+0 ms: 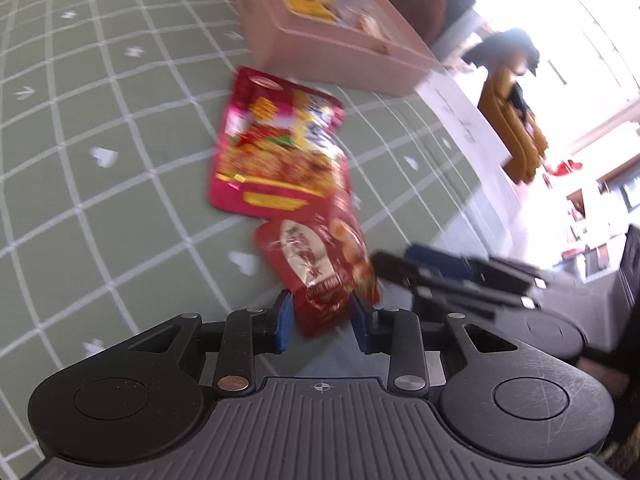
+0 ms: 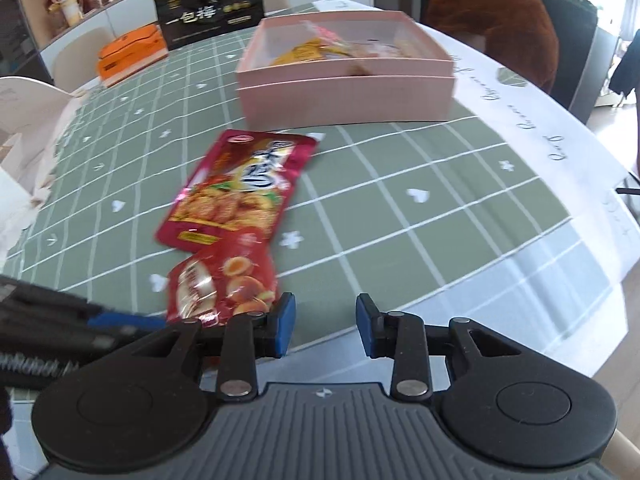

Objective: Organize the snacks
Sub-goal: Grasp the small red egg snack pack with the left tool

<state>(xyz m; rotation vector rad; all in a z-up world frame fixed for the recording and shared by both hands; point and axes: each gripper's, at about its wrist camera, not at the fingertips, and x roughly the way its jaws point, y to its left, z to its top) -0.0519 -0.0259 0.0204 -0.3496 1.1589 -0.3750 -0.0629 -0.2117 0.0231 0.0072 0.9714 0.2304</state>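
So we've got the left gripper (image 1: 322, 318) with its blue fingers (image 1: 285, 320) closed on the near end of the small red egg snack packet (image 1: 320, 268), which sits on the green checked counter (image 1: 100, 220). Just past it, touching or overlapping, lies the bigger red snack pouch (image 1: 276, 152). The pink box (image 2: 348, 88) further back already holds some snacks. Our right gripper (image 2: 326, 326) hangs just beside the egg packet to its right, fingers parted with nothing between them.
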